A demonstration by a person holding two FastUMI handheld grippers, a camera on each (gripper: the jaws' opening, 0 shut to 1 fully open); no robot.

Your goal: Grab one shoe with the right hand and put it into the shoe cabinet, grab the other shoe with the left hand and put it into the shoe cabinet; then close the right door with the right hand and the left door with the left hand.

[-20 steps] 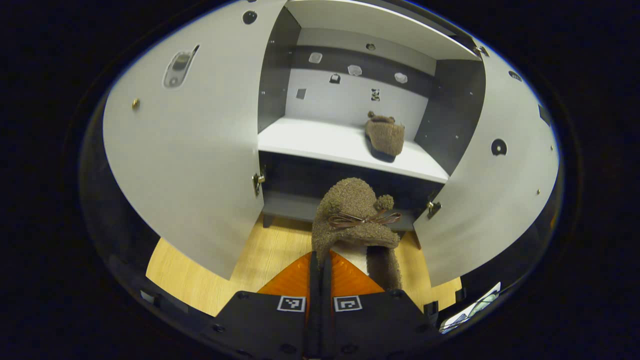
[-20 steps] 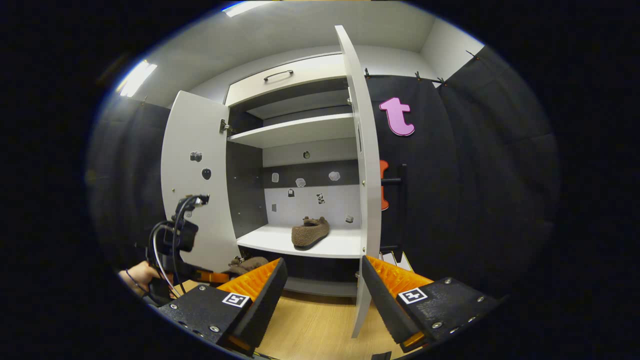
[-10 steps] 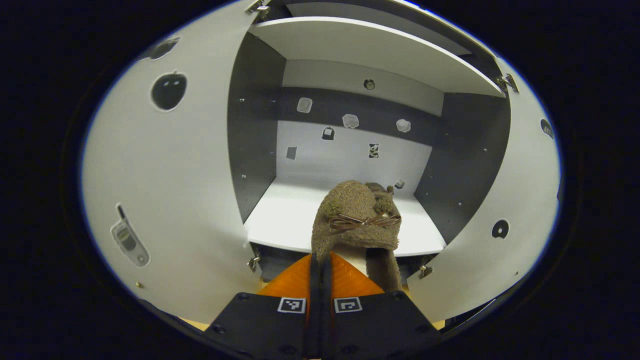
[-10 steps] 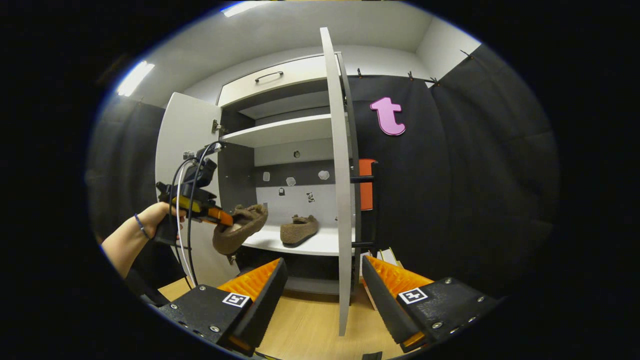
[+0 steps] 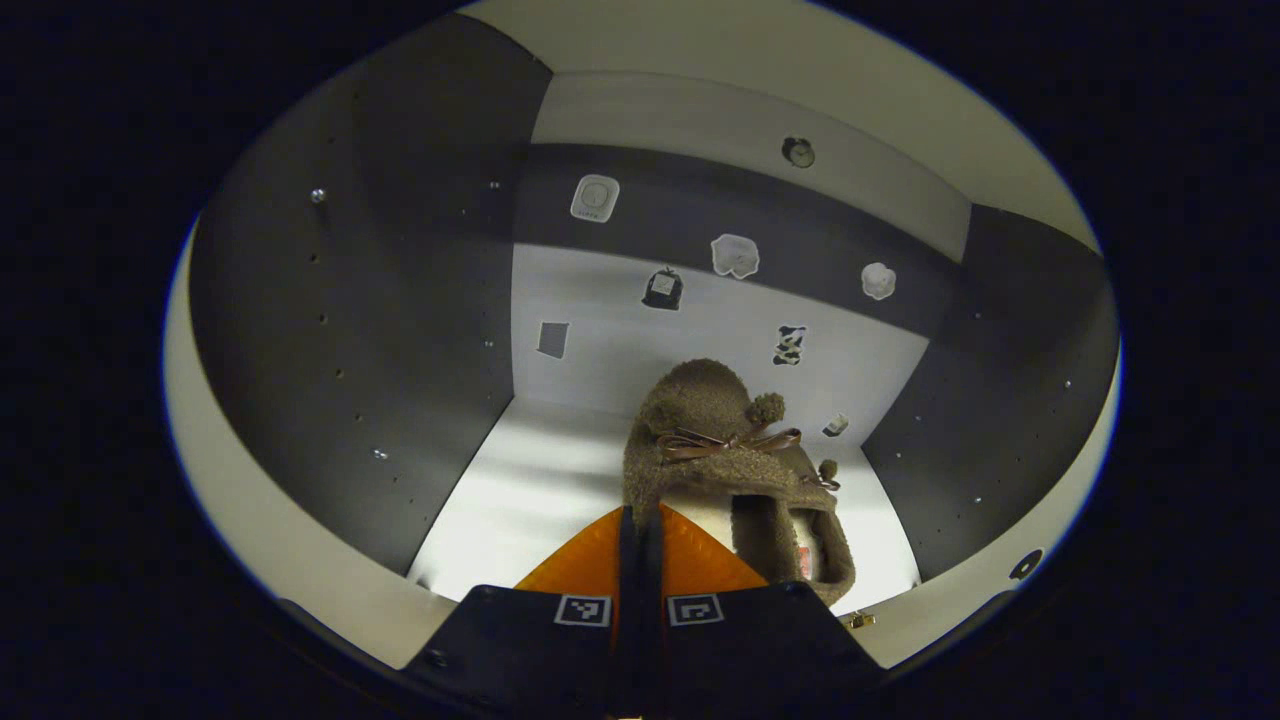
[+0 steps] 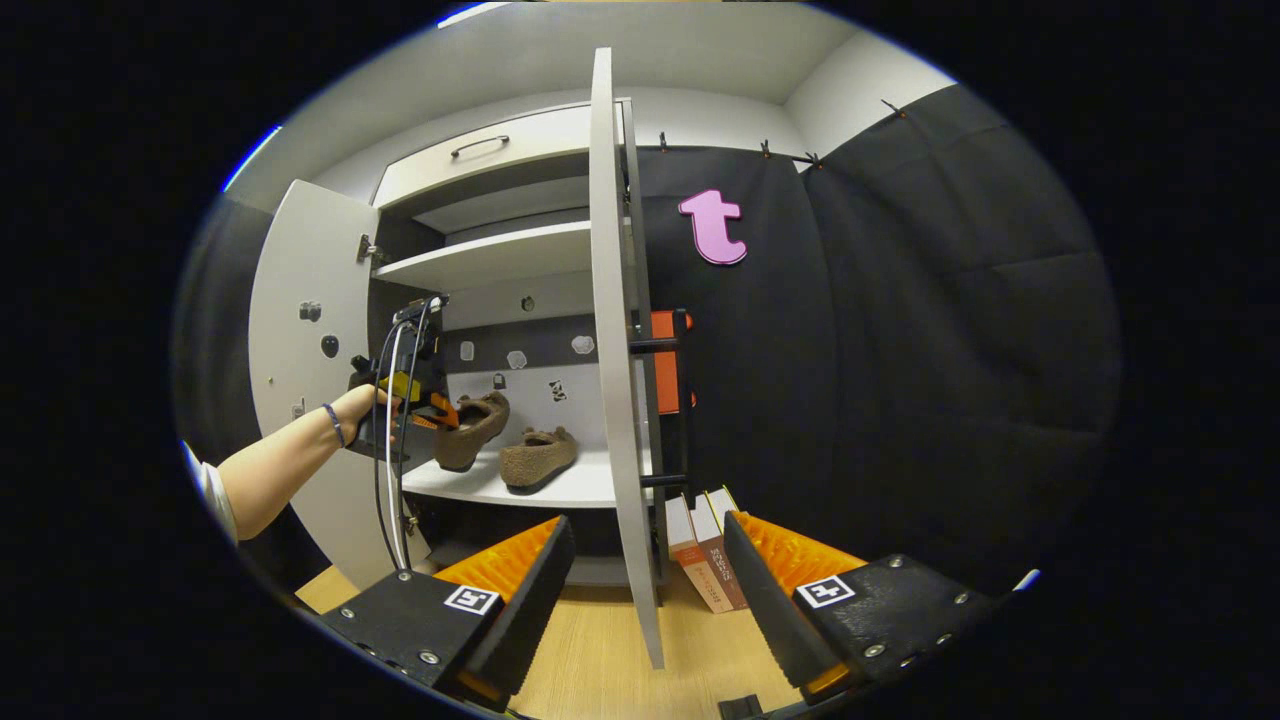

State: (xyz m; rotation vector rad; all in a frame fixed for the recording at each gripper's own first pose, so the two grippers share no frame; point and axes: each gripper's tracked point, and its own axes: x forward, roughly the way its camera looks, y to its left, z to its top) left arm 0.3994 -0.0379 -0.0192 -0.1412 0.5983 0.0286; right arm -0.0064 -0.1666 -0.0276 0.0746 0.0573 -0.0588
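- Left gripper view: my left gripper (image 5: 640, 520) is pressed together on the heel edge of a brown fuzzy shoe (image 5: 712, 440), toe pointing into the cabinet. The shoe hangs over the white shelf (image 5: 520, 490); I cannot tell whether its sole touches the board.
- Just behind it to the right, part of the second shoe (image 5: 815, 520) peeks out, close against the held one, so the room on that side is tight.
- Dark side walls (image 5: 350, 320) close in left and right; small stickers (image 5: 735, 255) dot the back panel.
- Right gripper view: my right gripper (image 6: 645, 560) is spread wide and holds nothing, low over the wooden floor (image 6: 600, 660) in front of the cabinet.
- The right door (image 6: 615, 350) stands open edge-on directly ahead, between the fingers and blocking part of the shelf.
- The left door (image 6: 310, 340) is swung open too; a hand (image 6: 355, 410) holds the other gripper inside the opening with the shoe, just beside the second shoe lying on the shelf.
- Some books (image 6: 700, 550) lean at the foot of the cabinet, right of the right door, near my right finger.
- A drawer (image 6: 480, 160) with a handle sits on top.
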